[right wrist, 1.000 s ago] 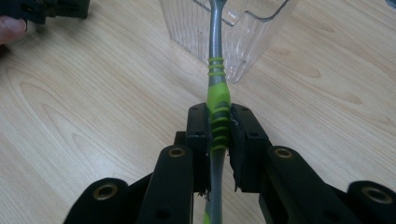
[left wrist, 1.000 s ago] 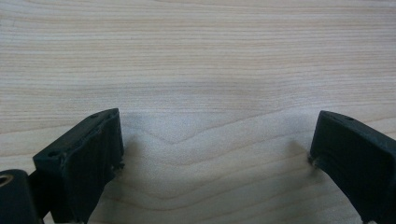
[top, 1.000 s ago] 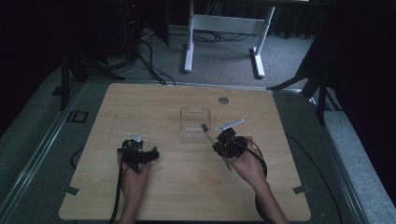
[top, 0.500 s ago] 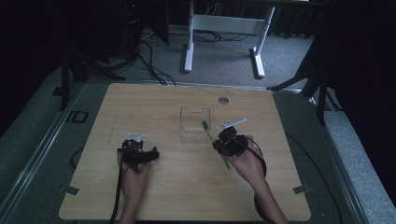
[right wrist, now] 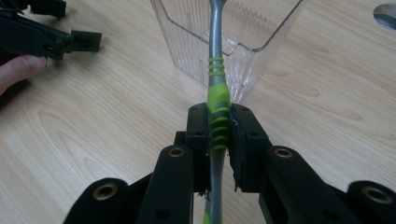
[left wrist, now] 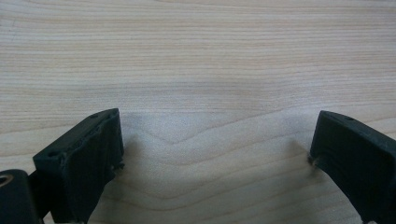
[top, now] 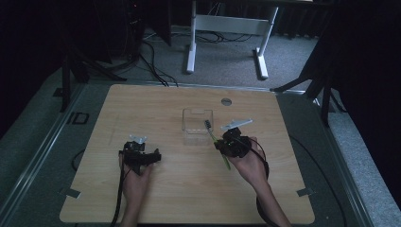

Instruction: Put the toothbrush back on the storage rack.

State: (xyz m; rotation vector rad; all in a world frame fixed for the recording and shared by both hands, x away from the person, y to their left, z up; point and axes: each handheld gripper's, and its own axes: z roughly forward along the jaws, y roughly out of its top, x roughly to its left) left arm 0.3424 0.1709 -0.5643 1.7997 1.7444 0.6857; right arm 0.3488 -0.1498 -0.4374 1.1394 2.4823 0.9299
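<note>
Green-ribbed grey toothbrush point(right wrist: 218, 100) | clamped in R tool point(right wrist: 219, 128) | ribbed clear bin point(right wrist: 243, 42)

My table point(top: 156, 104) is pale wood with a fine grain, and a small round grey disc point(top: 226, 101) is set into it near the far edge. Beyond that, a white desk frame point(top: 227, 33) stands on grey carpet point(top: 293, 61), with black cables point(top: 156, 61) trailing at the far left.
</note>
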